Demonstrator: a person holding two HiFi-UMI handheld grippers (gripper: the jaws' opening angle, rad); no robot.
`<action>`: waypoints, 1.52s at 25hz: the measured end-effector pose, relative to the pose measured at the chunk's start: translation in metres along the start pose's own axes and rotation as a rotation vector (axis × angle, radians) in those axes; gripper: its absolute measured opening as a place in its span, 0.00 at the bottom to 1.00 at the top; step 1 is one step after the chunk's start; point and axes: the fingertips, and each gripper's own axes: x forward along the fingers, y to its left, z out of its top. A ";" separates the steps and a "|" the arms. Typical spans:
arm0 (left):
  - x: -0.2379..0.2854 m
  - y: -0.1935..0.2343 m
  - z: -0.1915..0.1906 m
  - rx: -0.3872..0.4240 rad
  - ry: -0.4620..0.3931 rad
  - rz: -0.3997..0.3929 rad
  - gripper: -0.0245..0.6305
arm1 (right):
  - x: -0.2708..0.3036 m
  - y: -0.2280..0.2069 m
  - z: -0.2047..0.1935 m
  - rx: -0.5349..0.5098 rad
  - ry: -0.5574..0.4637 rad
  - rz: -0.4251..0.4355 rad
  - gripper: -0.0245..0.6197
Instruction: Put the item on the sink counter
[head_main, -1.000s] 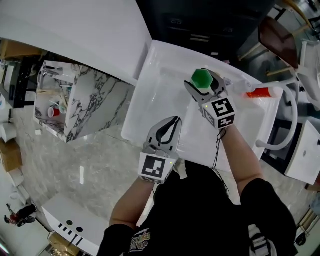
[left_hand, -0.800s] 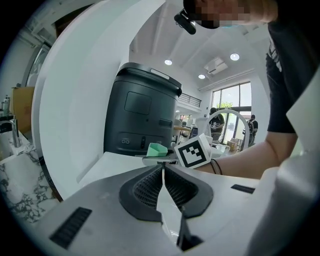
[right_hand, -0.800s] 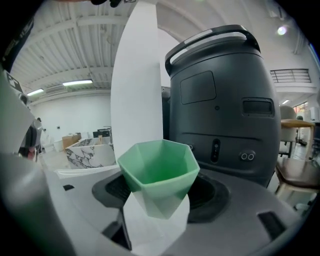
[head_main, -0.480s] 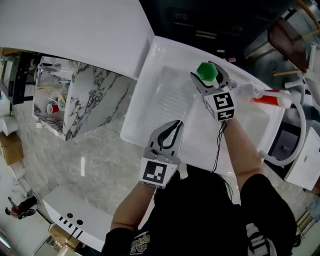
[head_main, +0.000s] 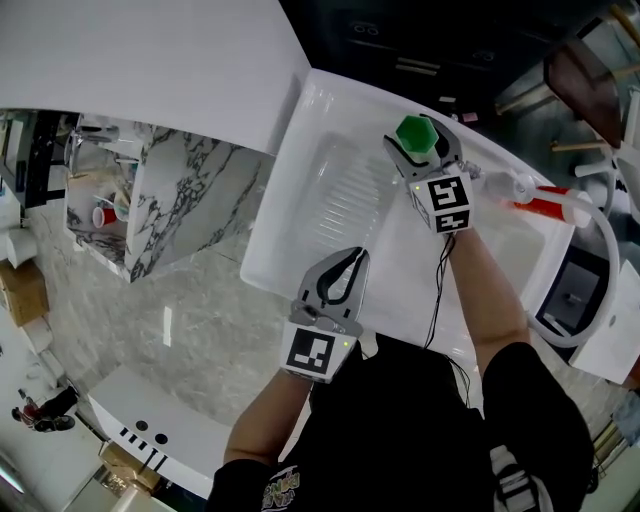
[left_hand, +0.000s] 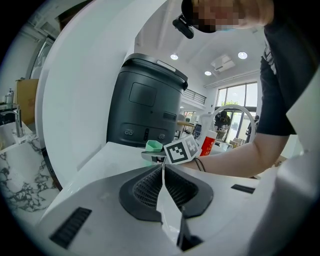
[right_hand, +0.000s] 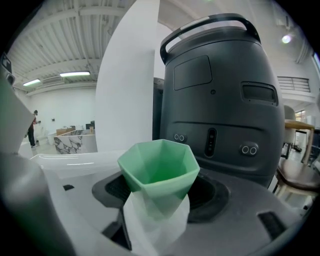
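Note:
A faceted green cup (head_main: 417, 132) with a pale lower part sits between the jaws of my right gripper (head_main: 421, 148), which is shut on it over the far side of the white sink counter (head_main: 300, 190). In the right gripper view the cup (right_hand: 159, 169) stands upright and fills the middle, held by the right gripper (right_hand: 157, 202). I cannot tell whether it touches the counter. My left gripper (head_main: 351, 256) hovers at the counter's near edge, shut with nothing in it. In the left gripper view the left gripper (left_hand: 162, 164) is shut, and the cup (left_hand: 154, 145) shows beyond it.
A ribbed drainboard (head_main: 345, 200) lies left of the cup. A red bottle (head_main: 545, 208) and a curved white faucet (head_main: 592, 290) stand at the right. A dark grey appliance (right_hand: 220, 95) rises just behind the counter. A marble-patterned block (head_main: 175, 200) stands on the floor at left.
My right gripper has carried the green cup a little farther toward the counter's back edge. The left gripper has stayed near the front edge, still shut.

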 end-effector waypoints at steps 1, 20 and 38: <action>0.000 0.000 -0.001 -0.001 0.002 0.001 0.07 | 0.001 0.000 0.000 0.001 0.001 0.002 0.61; -0.002 0.004 -0.003 -0.022 -0.002 0.008 0.07 | 0.010 -0.005 -0.001 0.035 -0.010 -0.010 0.65; -0.058 -0.019 -0.004 0.019 -0.051 -0.019 0.07 | -0.073 0.027 0.008 0.061 -0.044 -0.067 0.67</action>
